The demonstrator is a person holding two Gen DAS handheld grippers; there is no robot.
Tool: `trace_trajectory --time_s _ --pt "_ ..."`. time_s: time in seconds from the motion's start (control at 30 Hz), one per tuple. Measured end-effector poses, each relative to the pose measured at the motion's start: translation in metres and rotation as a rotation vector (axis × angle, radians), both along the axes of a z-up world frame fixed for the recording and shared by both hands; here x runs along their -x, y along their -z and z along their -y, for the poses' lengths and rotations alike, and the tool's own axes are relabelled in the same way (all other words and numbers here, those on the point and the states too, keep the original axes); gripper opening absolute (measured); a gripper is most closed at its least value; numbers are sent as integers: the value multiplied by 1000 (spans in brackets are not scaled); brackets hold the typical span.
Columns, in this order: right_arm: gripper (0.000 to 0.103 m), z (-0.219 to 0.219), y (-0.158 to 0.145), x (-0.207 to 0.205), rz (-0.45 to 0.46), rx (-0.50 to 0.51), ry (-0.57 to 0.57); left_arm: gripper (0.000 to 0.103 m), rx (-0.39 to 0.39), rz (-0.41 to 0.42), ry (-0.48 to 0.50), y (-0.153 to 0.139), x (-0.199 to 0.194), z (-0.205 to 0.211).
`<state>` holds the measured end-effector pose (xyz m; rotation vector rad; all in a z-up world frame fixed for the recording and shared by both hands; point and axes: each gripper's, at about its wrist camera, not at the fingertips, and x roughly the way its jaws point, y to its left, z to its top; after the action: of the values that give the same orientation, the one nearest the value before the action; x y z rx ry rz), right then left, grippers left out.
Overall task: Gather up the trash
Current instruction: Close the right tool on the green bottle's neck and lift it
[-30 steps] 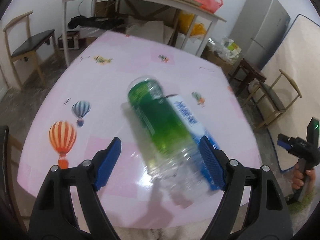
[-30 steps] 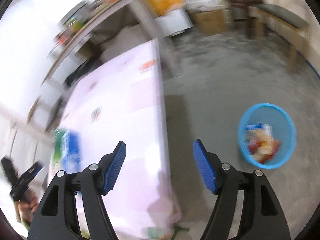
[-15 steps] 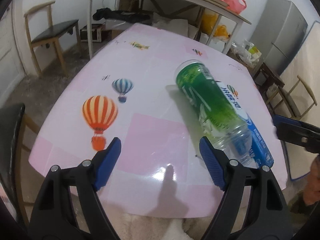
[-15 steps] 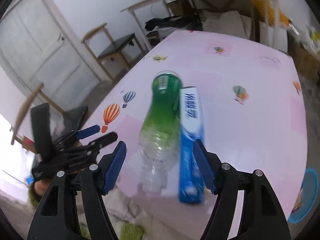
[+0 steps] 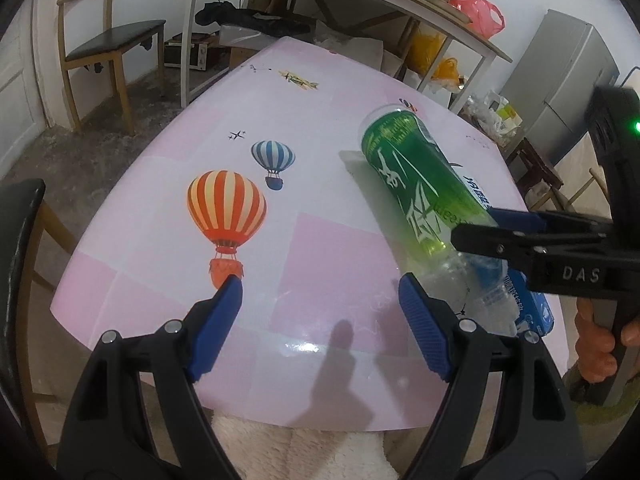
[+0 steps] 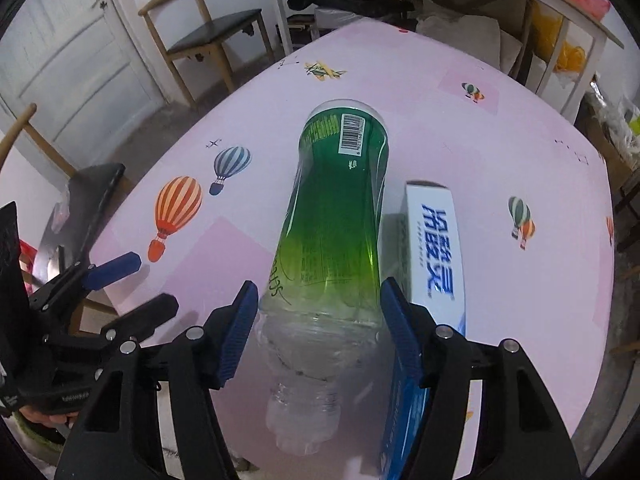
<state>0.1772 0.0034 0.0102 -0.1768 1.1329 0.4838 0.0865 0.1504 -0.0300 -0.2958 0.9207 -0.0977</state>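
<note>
My right gripper (image 6: pixel 316 320) straddles the green plastic bottle (image 6: pixel 340 216) lying on the pink table (image 6: pixel 500 152), its jaws closing around the clear shoulder with the neck pointing back toward me; I can't tell whether the pads touch it yet. A blue-and-white box (image 6: pixel 436 248) lies just outside my right finger, alongside the bottle. My left gripper (image 5: pixel 320 320) hangs open over bare tabletop, holding nothing, the bottle just to its right.

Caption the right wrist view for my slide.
Right gripper closing around a green bottle lying beside a blue box.
</note>
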Motion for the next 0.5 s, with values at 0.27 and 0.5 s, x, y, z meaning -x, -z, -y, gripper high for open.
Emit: trace_trajectory --time_s 0.27,0.5 --pt "68 -15 11 -24 -64 -6 1 76 15 -4 -11 2 0 -5" --pt "67 -13 18 -31 -102 -96 22 76 11 -4 -12 2 1 -6"
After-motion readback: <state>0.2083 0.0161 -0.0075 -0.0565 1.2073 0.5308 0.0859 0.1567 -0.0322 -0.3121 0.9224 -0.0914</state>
